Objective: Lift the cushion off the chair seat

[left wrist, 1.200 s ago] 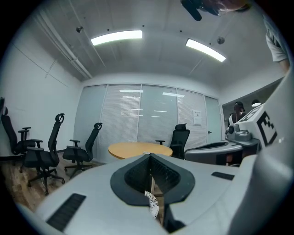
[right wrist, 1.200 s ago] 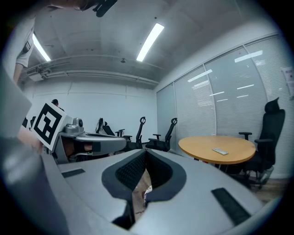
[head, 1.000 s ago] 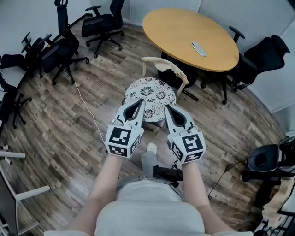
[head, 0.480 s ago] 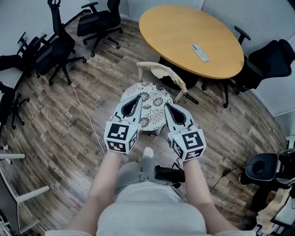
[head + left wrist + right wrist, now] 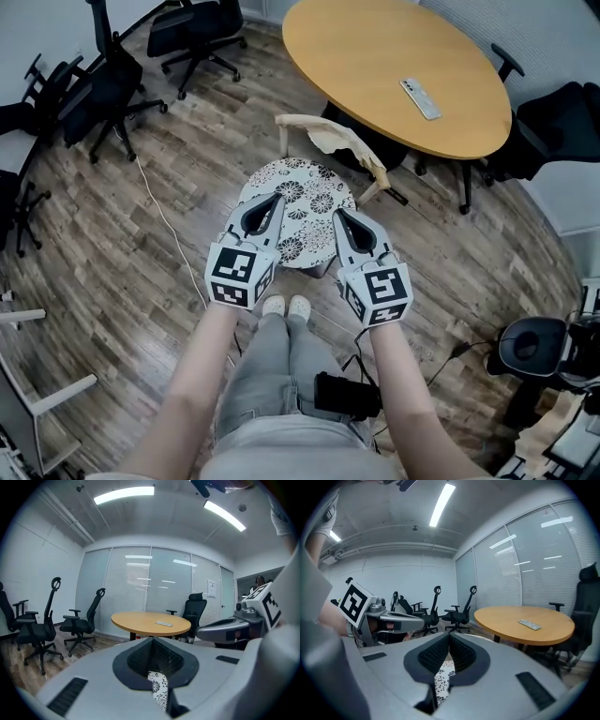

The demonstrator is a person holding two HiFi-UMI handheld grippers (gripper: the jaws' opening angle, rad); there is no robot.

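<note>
The left gripper (image 5: 270, 201) and right gripper (image 5: 340, 217) are both closed on nothing. They hover side by side over the near edge of the cushion (image 5: 309, 187), which lies flat on the chair (image 5: 330, 139) seat, just short of the table (image 5: 375, 66). With the jaws closed, pressing on could merely shove the cushion off the seat. Since a second ago both grippers have come forward and lower, over the cushion.

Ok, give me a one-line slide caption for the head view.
Left gripper and right gripper, both shut, over the floral cushion on a chair by the round table.
</note>
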